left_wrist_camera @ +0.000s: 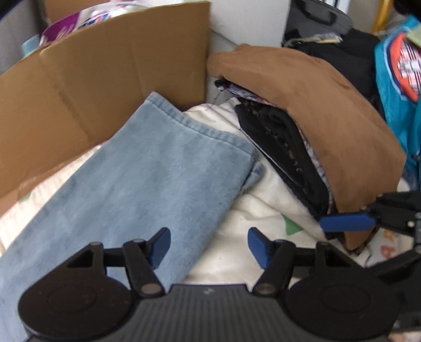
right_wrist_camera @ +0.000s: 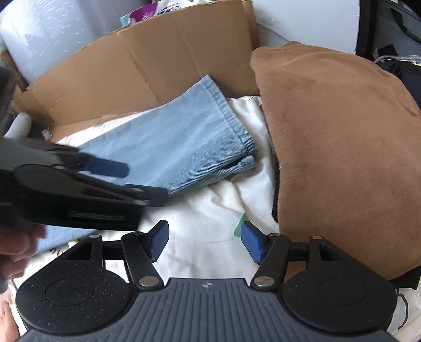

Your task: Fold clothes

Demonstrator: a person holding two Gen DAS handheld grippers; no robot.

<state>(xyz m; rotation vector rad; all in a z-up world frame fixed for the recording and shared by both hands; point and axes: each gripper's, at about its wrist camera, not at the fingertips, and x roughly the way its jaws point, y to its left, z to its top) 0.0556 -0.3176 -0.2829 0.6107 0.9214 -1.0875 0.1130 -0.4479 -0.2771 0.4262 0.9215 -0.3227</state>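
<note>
A light blue denim trouser leg (left_wrist_camera: 147,171) (right_wrist_camera: 184,142) lies flat on a white sheet (left_wrist_camera: 263,205) (right_wrist_camera: 210,205) printed with coloured shapes. To its right, a folded brown garment (left_wrist_camera: 315,105) (right_wrist_camera: 342,157) tops a stack of dark folded clothes (left_wrist_camera: 284,147). My left gripper (left_wrist_camera: 209,244) stands open over the denim's right edge, with nothing between its pads. My right gripper (right_wrist_camera: 205,239) is open above bare sheet, just left of the brown garment. In the left wrist view one blue finger (left_wrist_camera: 347,222) of the right gripper lies beside the brown garment's lower corner.
A flattened cardboard box (left_wrist_camera: 92,92) (right_wrist_camera: 158,65) stands behind the denim. A teal printed garment (left_wrist_camera: 397,92) and a black bag (left_wrist_camera: 315,18) crowd the far right. A roll of bubble wrap (right_wrist_camera: 39,31) is at the back left. A person's hand (right_wrist_camera: 18,250) shows at the left edge.
</note>
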